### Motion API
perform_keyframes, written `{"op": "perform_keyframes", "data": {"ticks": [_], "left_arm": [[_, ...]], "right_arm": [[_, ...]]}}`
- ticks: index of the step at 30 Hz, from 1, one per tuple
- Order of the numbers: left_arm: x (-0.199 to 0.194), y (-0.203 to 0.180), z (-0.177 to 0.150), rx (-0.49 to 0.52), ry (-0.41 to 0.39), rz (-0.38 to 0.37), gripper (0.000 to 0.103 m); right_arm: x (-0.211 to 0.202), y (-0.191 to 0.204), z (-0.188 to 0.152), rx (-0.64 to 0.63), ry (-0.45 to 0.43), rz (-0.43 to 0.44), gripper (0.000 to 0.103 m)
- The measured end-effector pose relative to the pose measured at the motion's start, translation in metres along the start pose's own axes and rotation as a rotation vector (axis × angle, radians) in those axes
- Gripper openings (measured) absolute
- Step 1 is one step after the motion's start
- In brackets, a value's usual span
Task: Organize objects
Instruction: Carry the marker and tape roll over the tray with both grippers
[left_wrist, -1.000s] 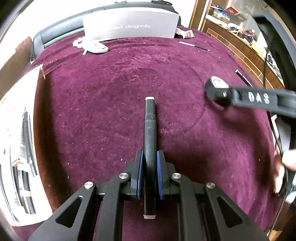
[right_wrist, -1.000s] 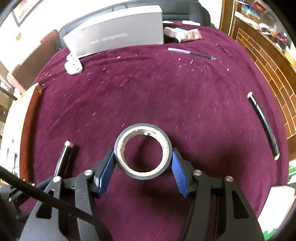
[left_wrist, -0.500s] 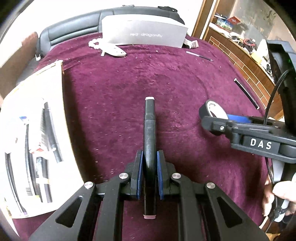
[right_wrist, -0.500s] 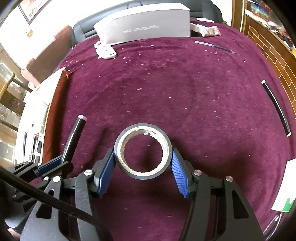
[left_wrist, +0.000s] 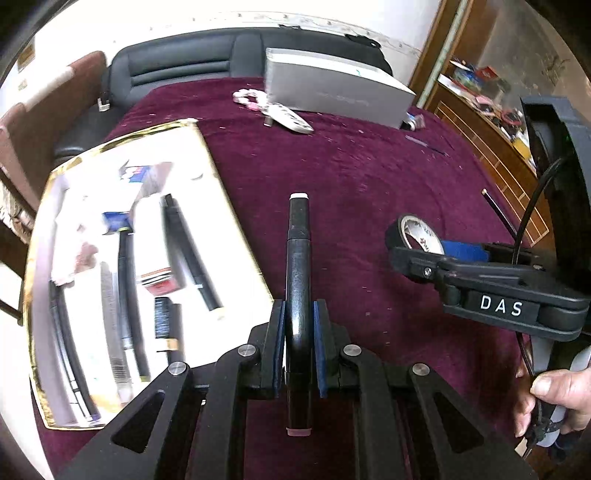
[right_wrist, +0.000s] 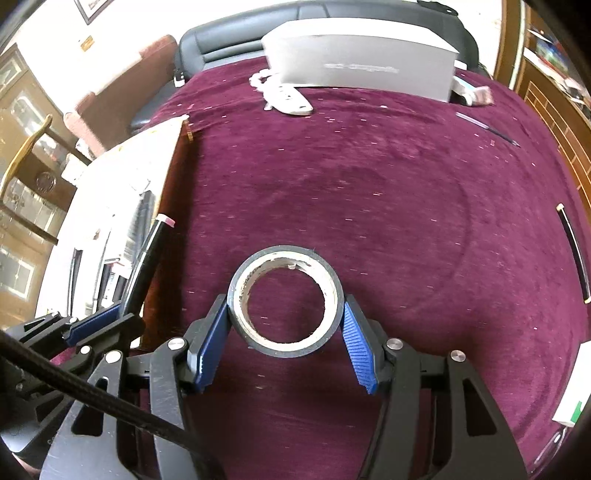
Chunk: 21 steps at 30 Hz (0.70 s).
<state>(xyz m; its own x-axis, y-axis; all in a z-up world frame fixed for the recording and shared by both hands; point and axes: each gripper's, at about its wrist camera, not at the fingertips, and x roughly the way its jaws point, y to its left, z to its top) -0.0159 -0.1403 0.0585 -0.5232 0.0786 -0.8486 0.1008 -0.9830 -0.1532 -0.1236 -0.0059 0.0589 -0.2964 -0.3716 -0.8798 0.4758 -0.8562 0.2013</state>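
Note:
My left gripper (left_wrist: 298, 345) is shut on a black marker (left_wrist: 297, 258) with pale end caps, held lengthwise above the maroon cloth beside the right edge of a white gold-rimmed tray (left_wrist: 225, 206). The tray holds several pens and small items. My right gripper (right_wrist: 284, 332) is shut on a roll of black tape (right_wrist: 284, 301), its blue pads pressing both sides, above the cloth. In the left wrist view the right gripper (left_wrist: 424, 247) with the tape (left_wrist: 417, 234) is to the right. In the right wrist view the left gripper (right_wrist: 107, 321) with the marker (right_wrist: 146, 266) hangs at the tray's (right_wrist: 122, 166) edge.
A grey box (right_wrist: 362, 70) and a white power strip (right_wrist: 290, 101) lie at the far edge of the maroon table (right_wrist: 369, 184). A thin pen (right_wrist: 487, 129) and a black stick (right_wrist: 574, 254) lie to the right. A person's hand (left_wrist: 561, 391) holds the right gripper. A dark sofa (left_wrist: 177, 70) is behind.
Both grippers have moved left toward the white tray with their objects still gripped; the tray now fills much more of the left wrist view.

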Motion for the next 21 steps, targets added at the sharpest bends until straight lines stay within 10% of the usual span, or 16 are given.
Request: {"op": "perform_keyframes", "data": {"ticks": [21], "left_arm": [[-0.032,0.103,-0.017,-0.109,-0.072,0.117,0.011]], "right_arm": [[0.025,0.122,0.025,-0.178,0.011,0.047,0.058]]}}
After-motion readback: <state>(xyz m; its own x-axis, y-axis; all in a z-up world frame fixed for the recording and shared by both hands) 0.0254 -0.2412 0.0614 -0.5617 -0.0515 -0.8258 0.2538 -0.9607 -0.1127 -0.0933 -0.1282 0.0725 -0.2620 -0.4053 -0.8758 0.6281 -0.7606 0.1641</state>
